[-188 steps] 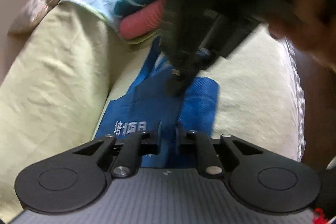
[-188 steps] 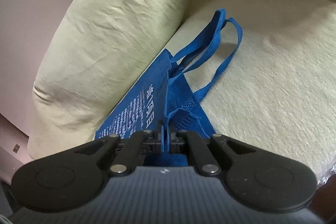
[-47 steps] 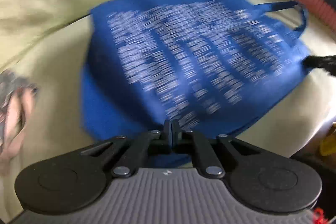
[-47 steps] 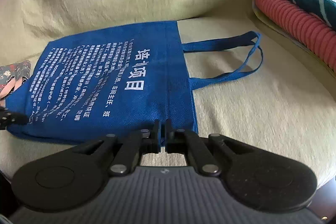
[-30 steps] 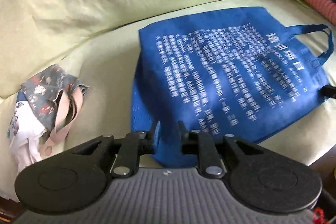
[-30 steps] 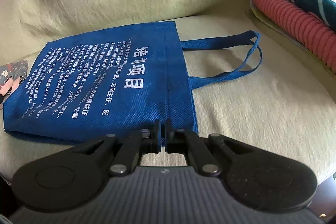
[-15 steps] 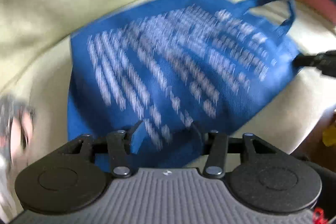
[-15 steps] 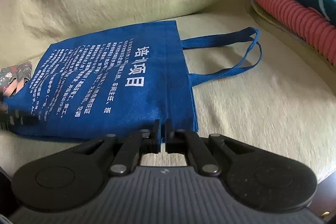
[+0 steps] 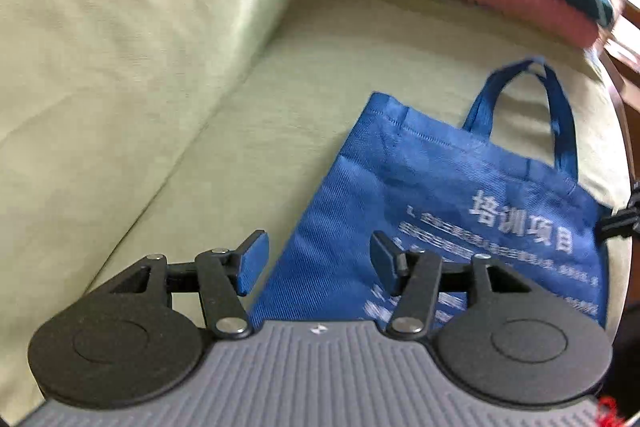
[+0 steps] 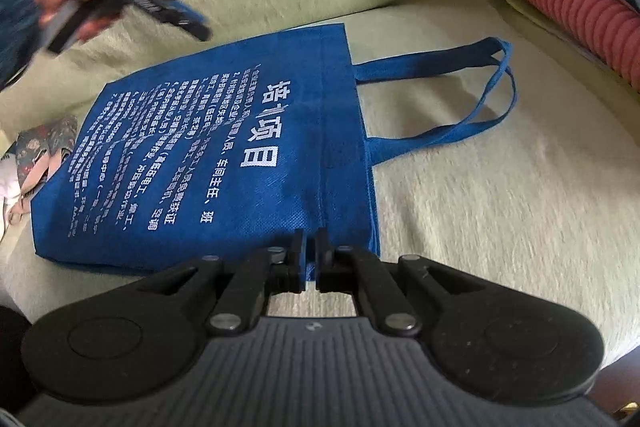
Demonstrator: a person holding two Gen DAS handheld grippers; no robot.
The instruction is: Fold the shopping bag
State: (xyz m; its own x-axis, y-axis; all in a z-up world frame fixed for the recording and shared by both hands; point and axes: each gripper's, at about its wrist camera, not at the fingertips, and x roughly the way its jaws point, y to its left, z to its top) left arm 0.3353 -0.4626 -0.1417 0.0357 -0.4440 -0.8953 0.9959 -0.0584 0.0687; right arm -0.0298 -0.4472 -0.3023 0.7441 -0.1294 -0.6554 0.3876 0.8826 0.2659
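Now the left gripper [image 9: 316, 263] has let go and lifted off; the right gripper [image 10: 308, 255] still pinches the flat blue bag [image 10: 224, 147], ready for folding.

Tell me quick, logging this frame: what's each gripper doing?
Left gripper: open, holding nothing.
Right gripper: shut on the blue bag edge.

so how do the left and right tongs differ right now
The left tongs are open and grip nothing; the right tongs are shut on the blue bag at its near edge. The left is raised off the bag, the right low at it. Both share black linkages.
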